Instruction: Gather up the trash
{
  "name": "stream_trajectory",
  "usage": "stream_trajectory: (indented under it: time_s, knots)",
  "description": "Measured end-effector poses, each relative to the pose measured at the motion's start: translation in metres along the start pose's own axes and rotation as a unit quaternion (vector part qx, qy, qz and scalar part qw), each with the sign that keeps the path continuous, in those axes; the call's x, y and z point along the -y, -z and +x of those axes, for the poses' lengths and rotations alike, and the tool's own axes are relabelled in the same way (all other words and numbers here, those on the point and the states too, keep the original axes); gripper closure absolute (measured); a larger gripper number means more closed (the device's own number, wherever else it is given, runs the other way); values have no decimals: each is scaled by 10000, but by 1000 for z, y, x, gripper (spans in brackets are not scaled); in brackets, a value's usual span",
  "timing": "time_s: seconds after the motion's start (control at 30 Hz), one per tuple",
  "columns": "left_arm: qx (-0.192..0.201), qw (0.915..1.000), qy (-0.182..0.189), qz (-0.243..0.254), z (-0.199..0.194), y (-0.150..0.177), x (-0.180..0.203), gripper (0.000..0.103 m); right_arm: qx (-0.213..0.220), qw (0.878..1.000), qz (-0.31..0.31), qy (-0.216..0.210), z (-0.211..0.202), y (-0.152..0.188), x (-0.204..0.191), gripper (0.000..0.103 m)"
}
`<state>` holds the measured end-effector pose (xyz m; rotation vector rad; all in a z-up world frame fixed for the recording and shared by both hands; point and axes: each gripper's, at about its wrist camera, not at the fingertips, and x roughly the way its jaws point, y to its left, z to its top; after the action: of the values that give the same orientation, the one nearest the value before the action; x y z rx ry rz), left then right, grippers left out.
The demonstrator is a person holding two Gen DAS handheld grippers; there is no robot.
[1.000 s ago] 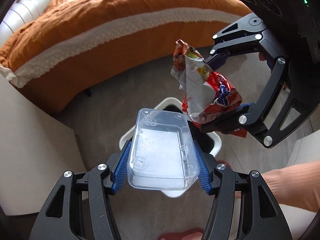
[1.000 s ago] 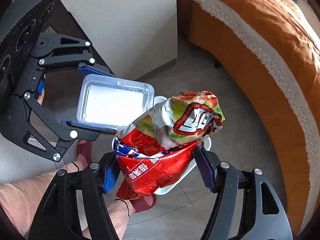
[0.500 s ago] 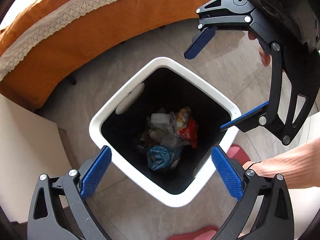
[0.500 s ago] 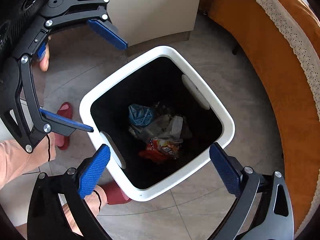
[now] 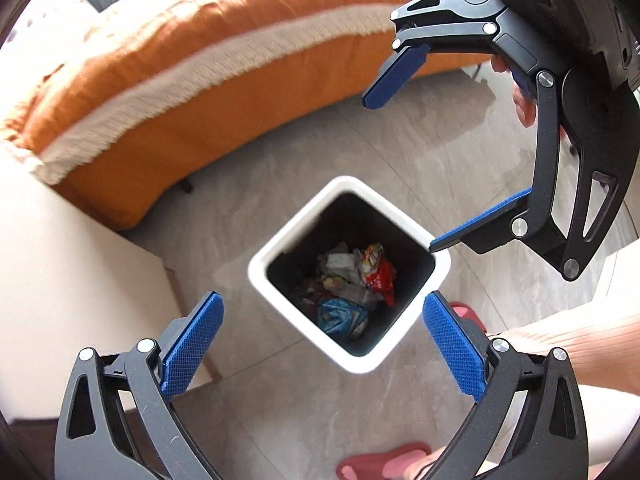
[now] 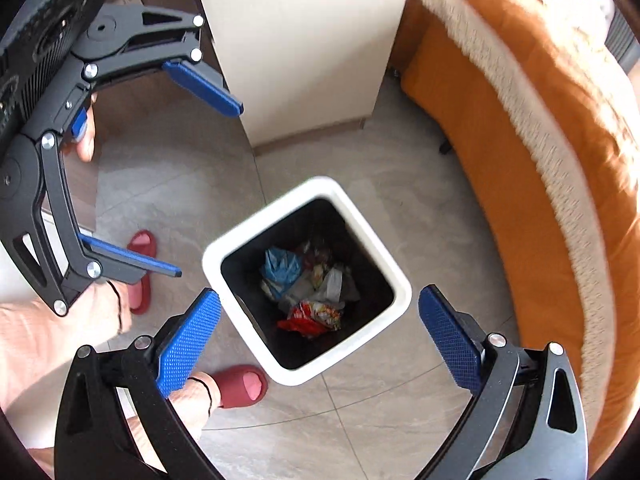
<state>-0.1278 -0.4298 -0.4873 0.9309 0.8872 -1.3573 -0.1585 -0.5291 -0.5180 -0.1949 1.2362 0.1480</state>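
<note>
Both hand-held grippers [image 5: 322, 320] [image 6: 320, 316] spread empty above bin [image 5: 264, 280], prob. level

Trash [image 5: 352, 280] lies in the bin [image 5: 280, 296] between both tools.

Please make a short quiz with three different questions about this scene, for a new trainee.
1. True or false: the left gripper holds a clear plastic tray.
2. Where does the crumpled red snack bag lie? A) on the grey tiled floor B) inside the white square bin with black interior C) on the orange bedspread
3. Fill in: the right gripper is ____.

Key: 1 false; 2 B; 3 open.
</note>
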Motion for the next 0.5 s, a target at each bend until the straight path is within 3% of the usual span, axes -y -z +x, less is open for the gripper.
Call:
stream_trajectory:
  time_s: [0.27, 0.5]
  knots:
    - [218, 9976, -613, -220, -142, -5, -24, 5, 769, 9946, -574, 394, -123, -67, -50, 4]
    - [631, 9867, -1404, -524, -274, 6, -46, 5, 1500, 9836, -883, 467, -224, -124, -99, 4]
